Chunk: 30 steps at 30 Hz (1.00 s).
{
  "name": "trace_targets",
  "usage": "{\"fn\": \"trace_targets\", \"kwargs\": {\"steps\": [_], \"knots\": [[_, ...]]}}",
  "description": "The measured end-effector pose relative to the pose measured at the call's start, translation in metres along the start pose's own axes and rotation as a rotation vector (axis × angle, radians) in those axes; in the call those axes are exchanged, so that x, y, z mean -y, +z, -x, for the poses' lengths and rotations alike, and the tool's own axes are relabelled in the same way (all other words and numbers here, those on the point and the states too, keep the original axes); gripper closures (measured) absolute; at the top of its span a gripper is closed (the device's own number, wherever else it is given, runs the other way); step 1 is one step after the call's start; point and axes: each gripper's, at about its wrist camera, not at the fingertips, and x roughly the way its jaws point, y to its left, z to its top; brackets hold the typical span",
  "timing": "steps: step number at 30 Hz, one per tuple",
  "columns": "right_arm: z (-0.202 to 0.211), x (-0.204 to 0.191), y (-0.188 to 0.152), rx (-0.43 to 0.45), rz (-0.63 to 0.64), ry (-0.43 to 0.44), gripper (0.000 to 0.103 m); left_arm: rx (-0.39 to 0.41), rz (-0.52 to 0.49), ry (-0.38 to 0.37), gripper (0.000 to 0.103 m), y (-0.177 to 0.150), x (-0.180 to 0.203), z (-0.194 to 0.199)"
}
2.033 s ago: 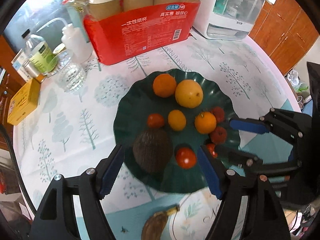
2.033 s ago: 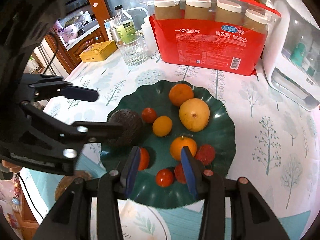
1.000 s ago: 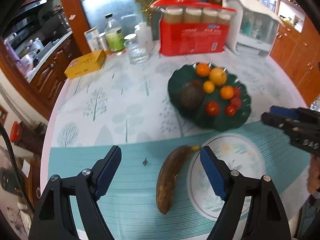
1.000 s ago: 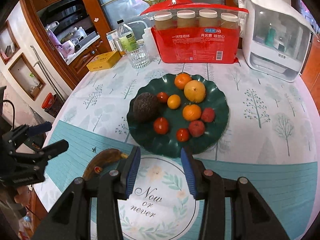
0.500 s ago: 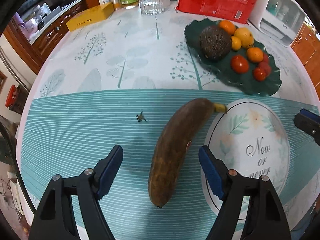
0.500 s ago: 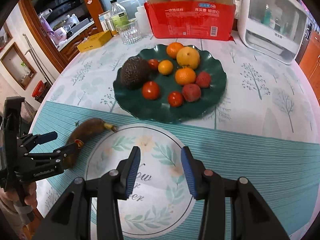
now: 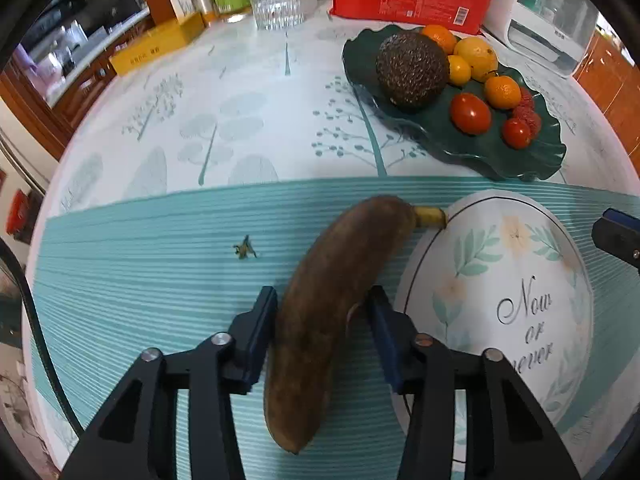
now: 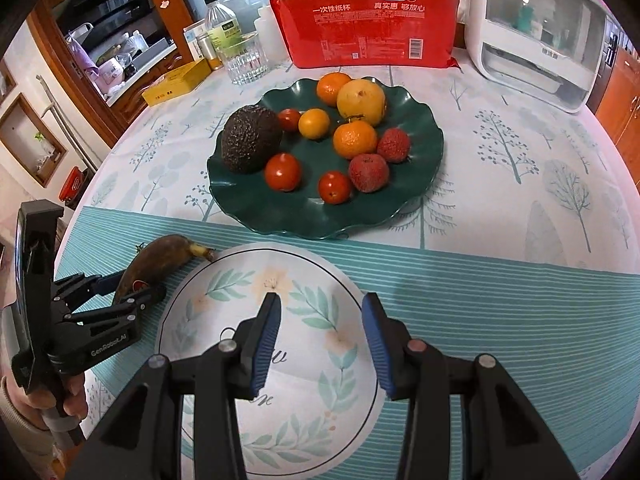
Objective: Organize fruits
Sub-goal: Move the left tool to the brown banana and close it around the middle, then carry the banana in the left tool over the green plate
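Banana (image 7: 340, 300), brown and overripe, lies on the striped teal band of the tablecloth (image 7: 140, 280) near the table's front edge, its yellow stem tip just touching the rim of the round floral print (image 8: 304, 280) with the words "Now or never". The left gripper (image 7: 322, 312) straddles the fruit's middle; its jaws are closing, the banana sits between them, and the blue pads (image 7: 264, 320) look to be against its sides or very nearly so. A person's hand (image 8: 60, 396) grips that tool's handle at the table's left edge.

The right gripper (image 8: 320, 320) hovers over the floral print with its jaws partly spread and nothing between them.

Farther back, toward the table's middle, a dark green wavy plate (image 8: 424, 168) carries an avocado (image 8: 250, 144), oranges (image 8: 354, 140), tomatoes (image 8: 282, 172) and red lychees (image 8: 368, 172). Behind it, along the far edge, stand a red pack of paper cups (image 8: 372, 24), a drinking glass (image 8: 242, 60), a yellow box (image 8: 176, 84) and a white appliance (image 8: 532, 32). A small dark speck (image 7: 245, 248) sits on the teal band left of the banana.
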Motion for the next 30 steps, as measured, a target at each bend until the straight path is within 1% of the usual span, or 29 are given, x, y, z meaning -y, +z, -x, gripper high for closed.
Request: {"fn": "trace_targets", "kwargs": {"steps": [5, 9, 19, 22, 23, 25, 30], "knots": [[-0.001, 0.0, 0.0, 0.0, -0.001, 0.002, 0.061, 0.024, 0.03, -0.001, 0.065, -0.005, -0.001, 0.005], [-0.002, 0.001, 0.001, 0.002, -0.004, 0.004, 0.061, 0.033, 0.082, -0.042, 0.067, -0.009, -0.001, 0.008], [0.0, 0.005, -0.001, 0.013, -0.013, 0.01, 0.061, 0.084, 0.064, -0.088, 0.067, -0.011, 0.021, 0.028], [0.003, 0.009, 0.001, 0.023, -0.024, 0.013, 0.061, 0.094, 0.068, -0.126, 0.067, -0.002, 0.026, 0.041], [0.004, 0.01, 0.001, 0.024, -0.027, 0.014, 0.061, 0.1, 0.064, -0.129, 0.067, 0.001, 0.029, 0.045], [0.006, 0.012, 0.003, 0.03, -0.032, 0.012, 0.061, 0.113, 0.036, -0.107, 0.067, 0.012, 0.038, 0.054], [0.01, 0.015, 0.009, 0.046, -0.032, 0.008, 0.061, 0.139, 0.014, -0.129, 0.067, 0.044, 0.055, 0.069]]}}
